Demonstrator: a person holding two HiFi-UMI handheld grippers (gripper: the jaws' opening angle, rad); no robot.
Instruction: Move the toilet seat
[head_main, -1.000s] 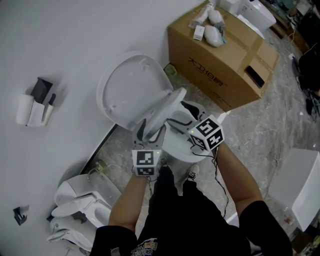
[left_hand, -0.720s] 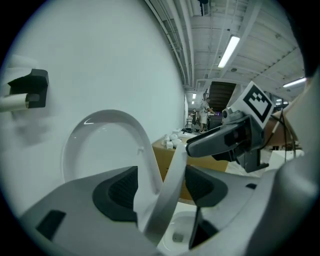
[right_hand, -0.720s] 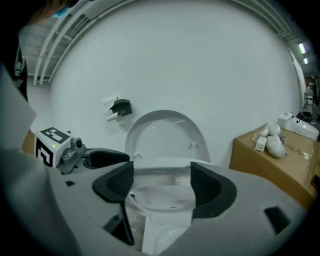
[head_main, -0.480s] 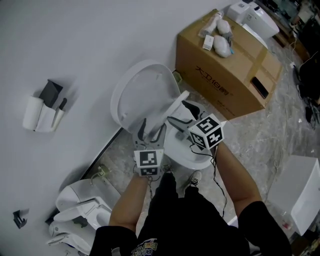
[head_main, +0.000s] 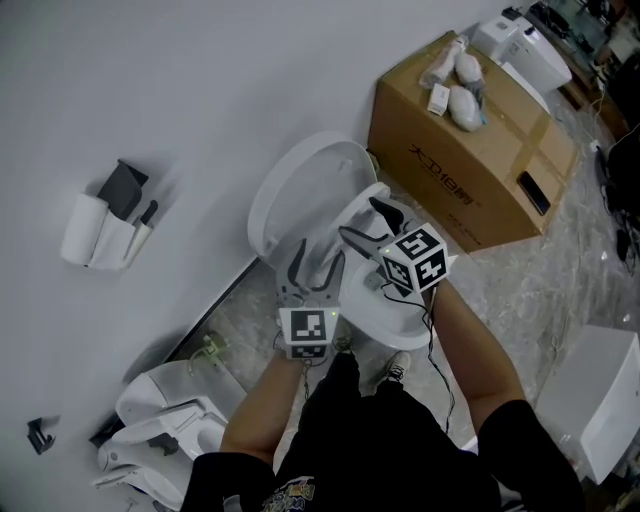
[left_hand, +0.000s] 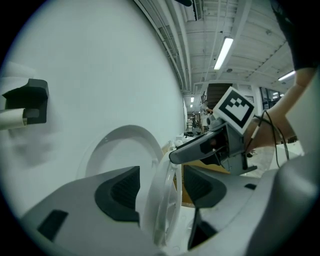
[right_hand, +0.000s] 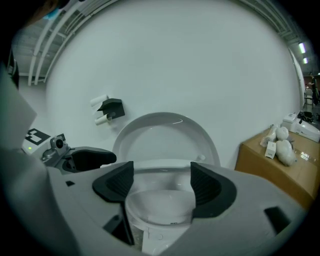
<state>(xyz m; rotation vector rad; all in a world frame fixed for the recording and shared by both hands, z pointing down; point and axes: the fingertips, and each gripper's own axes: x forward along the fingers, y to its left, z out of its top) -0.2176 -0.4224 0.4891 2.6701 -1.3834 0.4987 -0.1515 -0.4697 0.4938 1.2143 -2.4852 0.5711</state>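
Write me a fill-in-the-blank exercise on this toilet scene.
1. The toilet lid stands raised in front of the white ____.
2. The right tongs are not shut but ____.
3. The toilet seat is tilted up off the ____.
4. Right of the toilet lid stands a brown cardboard ____.
Missing words: wall; open; bowl; box.

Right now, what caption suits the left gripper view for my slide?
Left gripper, jaws closing, straddles the raised toilet seat.
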